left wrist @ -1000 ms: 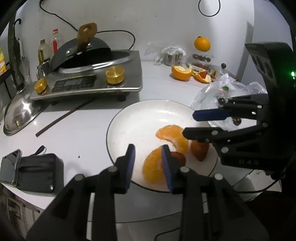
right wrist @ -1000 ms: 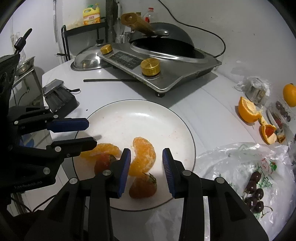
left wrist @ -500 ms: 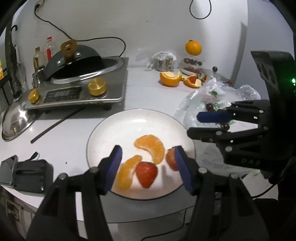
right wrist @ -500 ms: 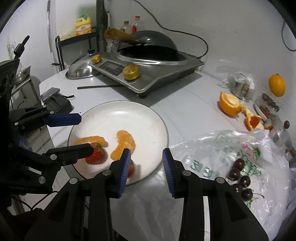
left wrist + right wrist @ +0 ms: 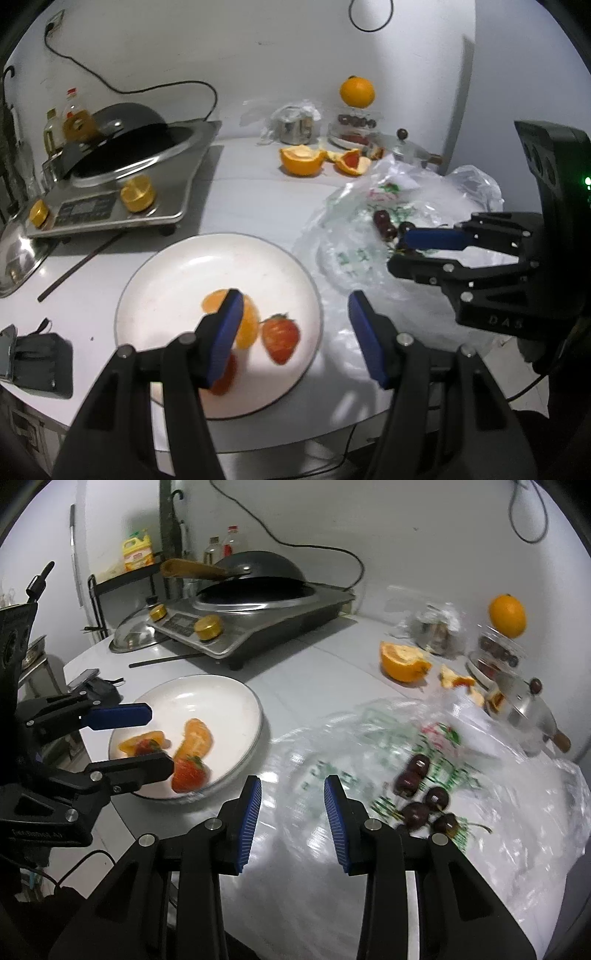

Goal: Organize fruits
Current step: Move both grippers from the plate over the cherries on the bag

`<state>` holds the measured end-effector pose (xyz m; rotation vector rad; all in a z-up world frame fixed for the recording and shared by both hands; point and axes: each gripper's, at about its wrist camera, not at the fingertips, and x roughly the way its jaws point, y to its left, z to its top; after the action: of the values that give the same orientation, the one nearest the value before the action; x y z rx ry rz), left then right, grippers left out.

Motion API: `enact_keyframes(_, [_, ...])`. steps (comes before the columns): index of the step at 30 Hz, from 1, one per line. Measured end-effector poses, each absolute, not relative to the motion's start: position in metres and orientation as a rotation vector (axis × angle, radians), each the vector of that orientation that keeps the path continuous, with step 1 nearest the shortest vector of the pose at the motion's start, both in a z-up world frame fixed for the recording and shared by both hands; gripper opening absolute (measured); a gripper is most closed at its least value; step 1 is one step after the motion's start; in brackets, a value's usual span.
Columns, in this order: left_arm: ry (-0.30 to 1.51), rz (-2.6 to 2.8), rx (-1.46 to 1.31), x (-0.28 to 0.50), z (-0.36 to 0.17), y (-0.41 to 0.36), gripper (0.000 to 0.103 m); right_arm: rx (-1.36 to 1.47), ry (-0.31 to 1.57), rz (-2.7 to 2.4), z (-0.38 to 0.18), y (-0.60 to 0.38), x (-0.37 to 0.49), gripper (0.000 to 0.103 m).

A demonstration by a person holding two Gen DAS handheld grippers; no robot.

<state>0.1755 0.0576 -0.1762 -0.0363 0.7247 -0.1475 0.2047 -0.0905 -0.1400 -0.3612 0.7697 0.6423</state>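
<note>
A white plate point(image 5: 207, 266) holds two orange segments point(image 5: 247, 321) and two strawberries, one point(image 5: 280, 338) lying in plain view and one half hidden behind my left finger. My left gripper point(image 5: 295, 306) hangs open over the plate's right part with nothing between its fingers. To the right lies a crumpled clear plastic bag point(image 5: 369, 738) with several dark cherries point(image 5: 417, 771) on it. My right gripper point(image 5: 291, 790) hovers over the bag's near left edge, short of the cherries. Its jaws stand a little apart and are empty.
An induction cooker with a wok point(image 5: 122, 184) stands at the back left, with a metal lid point(image 5: 18, 254) and a dark stick point(image 5: 81, 266) beside it. Cut orange pieces point(image 5: 301, 160), a whole orange point(image 5: 357, 91) and a steel cup point(image 5: 293, 127) sit at the back. A black device point(image 5: 40, 362) lies near the front left edge.
My left gripper's jaws have widened and it has drawn back and to the right over the plate. My right gripper has moved right, off the plate and over the plastic bag.
</note>
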Motion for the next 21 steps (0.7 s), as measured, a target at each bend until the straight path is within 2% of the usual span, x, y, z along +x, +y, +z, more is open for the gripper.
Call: enact_keyframes(21, [0.768,-0.248,0.057,0.198,-0.174,-0.021,0.061,-0.275,0.79,0.513,-0.153,-0.185,0.221,0.037])
